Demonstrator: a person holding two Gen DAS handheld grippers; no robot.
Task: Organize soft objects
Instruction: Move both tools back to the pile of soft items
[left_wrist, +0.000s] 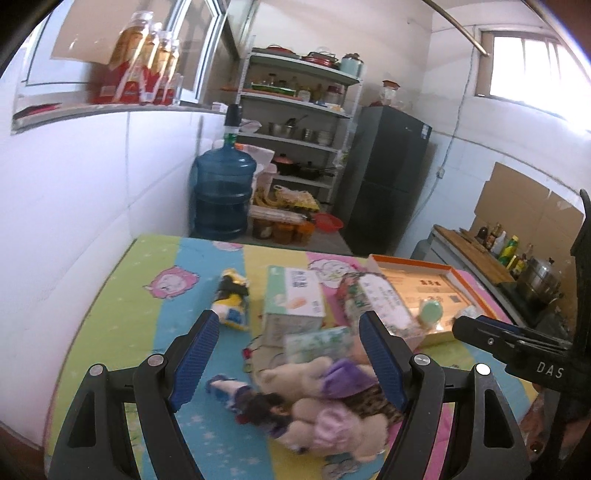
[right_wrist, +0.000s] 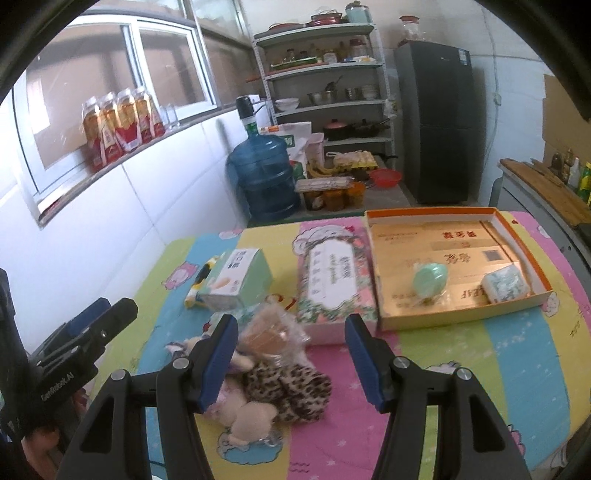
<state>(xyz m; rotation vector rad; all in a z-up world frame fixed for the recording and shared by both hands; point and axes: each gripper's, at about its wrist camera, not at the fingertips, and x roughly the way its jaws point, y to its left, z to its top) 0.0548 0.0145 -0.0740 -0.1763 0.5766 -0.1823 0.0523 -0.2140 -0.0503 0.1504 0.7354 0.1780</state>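
Note:
A pile of soft toys lies on the colourful table cover: beige plush bears (left_wrist: 325, 421) (right_wrist: 251, 413), a small doll (left_wrist: 236, 395) and a leopard-print soft item (right_wrist: 291, 387). A clear bag with a brown soft thing (right_wrist: 273, 332) lies behind them. My left gripper (left_wrist: 288, 362) is open, hovering above the pile. My right gripper (right_wrist: 291, 354) is open above the leopard item. An orange-rimmed box tray (right_wrist: 517, 236) (left_wrist: 465, 277) holds a green round pad (right_wrist: 430, 280) and a tissue pack (right_wrist: 506, 284).
A floral tissue box (right_wrist: 332, 280), a green carton (right_wrist: 240, 277) and a yellow-black toy (left_wrist: 232, 295) lie on the table. A tiled wall stands to the left. Behind the table are a water jug (right_wrist: 266, 177), shelves and a fridge (right_wrist: 436, 122).

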